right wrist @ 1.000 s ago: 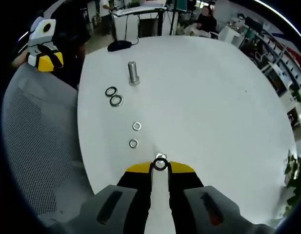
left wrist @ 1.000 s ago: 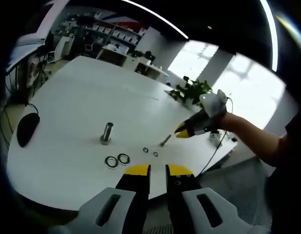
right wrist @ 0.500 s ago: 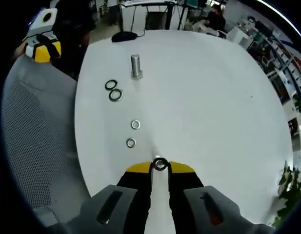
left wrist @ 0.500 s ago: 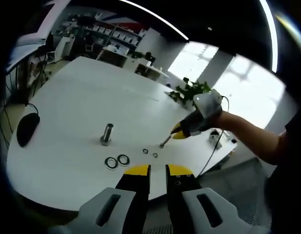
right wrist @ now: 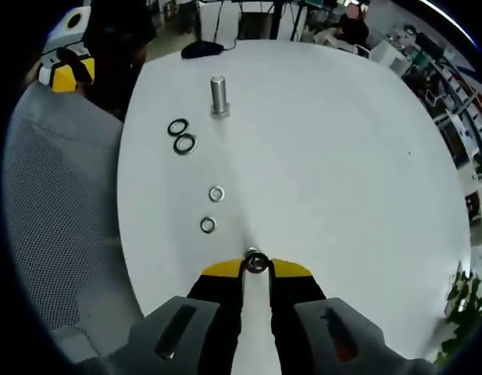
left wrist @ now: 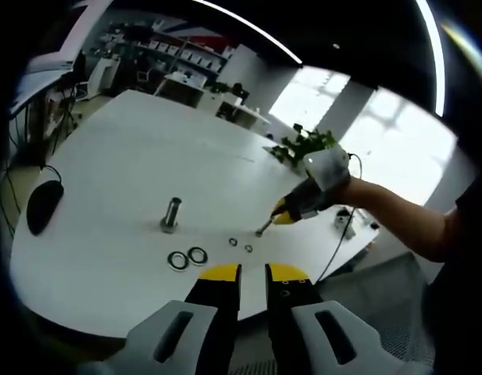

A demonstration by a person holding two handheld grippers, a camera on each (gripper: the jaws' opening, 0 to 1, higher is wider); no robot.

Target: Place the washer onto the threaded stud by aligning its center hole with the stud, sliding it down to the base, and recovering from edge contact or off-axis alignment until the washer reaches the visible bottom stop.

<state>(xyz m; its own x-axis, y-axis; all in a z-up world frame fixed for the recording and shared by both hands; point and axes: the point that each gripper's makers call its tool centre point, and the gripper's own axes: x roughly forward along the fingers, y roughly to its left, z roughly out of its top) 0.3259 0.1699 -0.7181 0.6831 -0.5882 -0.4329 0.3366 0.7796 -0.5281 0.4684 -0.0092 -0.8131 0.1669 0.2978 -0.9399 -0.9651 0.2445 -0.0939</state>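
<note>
Right gripper (right wrist: 256, 267) is clenched on a small washer (right wrist: 255, 262), pinched between its yellow tips just above the white worktop (right wrist: 342, 172) near the edge closest to the person. In the left gripper view it reaches in from the right, held by a hand (left wrist: 351, 186), with its tips at a small stud (left wrist: 263, 226) lying tilted on the worktop. Left gripper (left wrist: 252, 272) hangs off the near edge with a narrow gap between its jaws, grasping nothing. Toward the middle, the threaded stud (right wrist: 218, 96) stands upright. Two large rings (right wrist: 181, 135) lie touching each other near it, and two small washers (right wrist: 212, 209) lie apart between them and the right gripper. A black mouse (left wrist: 44, 205) sits near the left edge.
</note>
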